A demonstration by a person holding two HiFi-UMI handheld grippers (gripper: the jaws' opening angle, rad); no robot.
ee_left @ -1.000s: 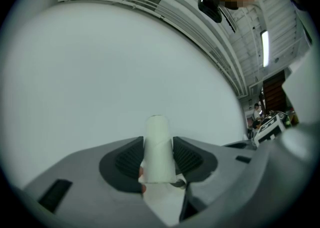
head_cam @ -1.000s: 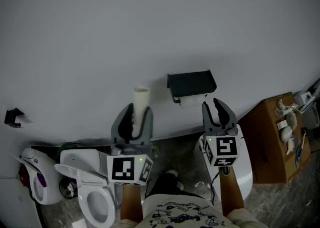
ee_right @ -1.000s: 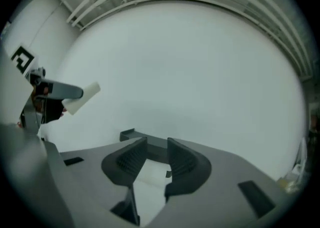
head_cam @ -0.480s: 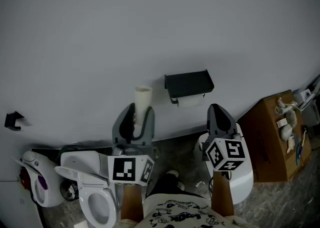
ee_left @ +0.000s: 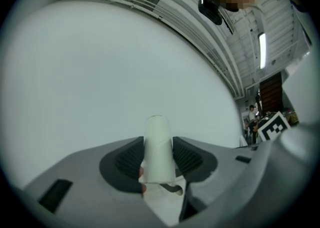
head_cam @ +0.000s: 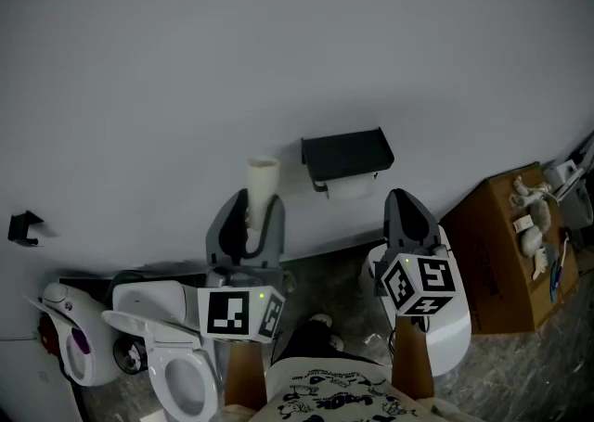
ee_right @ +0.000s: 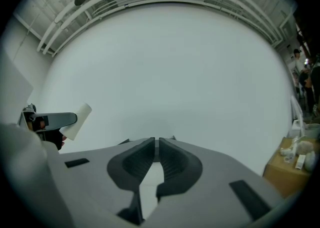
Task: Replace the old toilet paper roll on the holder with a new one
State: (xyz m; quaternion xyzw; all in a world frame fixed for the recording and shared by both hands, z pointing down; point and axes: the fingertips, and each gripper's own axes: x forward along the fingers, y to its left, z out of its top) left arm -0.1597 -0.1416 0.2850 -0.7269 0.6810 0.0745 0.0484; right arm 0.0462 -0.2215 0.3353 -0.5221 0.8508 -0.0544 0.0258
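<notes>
A pale cardboard tube [head_cam: 263, 184] stands upright between the jaws of my left gripper [head_cam: 257, 216], which is shut on it. In the left gripper view the tube [ee_left: 158, 147] fills the gap between the dark pads [ee_left: 129, 158], against the bare grey wall. A black holder [head_cam: 346, 153] is fixed to the wall, and a white paper roll [head_cam: 351, 188] hangs under it. My right gripper [head_cam: 401, 198] is below and right of the holder, shut on nothing. In the right gripper view its jaws [ee_right: 156, 144] meet, and the tube [ee_right: 78, 121] shows at the far left.
A white toilet [head_cam: 176, 355] with its seat up is at the lower left, a white and purple appliance [head_cam: 65, 341] beside it. A white rounded bin [head_cam: 455, 332] sits below my right gripper. A cardboard box [head_cam: 501, 253] with small items stands at the right. A black hook [head_cam: 23, 225] is on the wall.
The right gripper's jaws have gone from open to shut with nothing between them, and the gripper has rolled. The left gripper with the tube has stayed still.
</notes>
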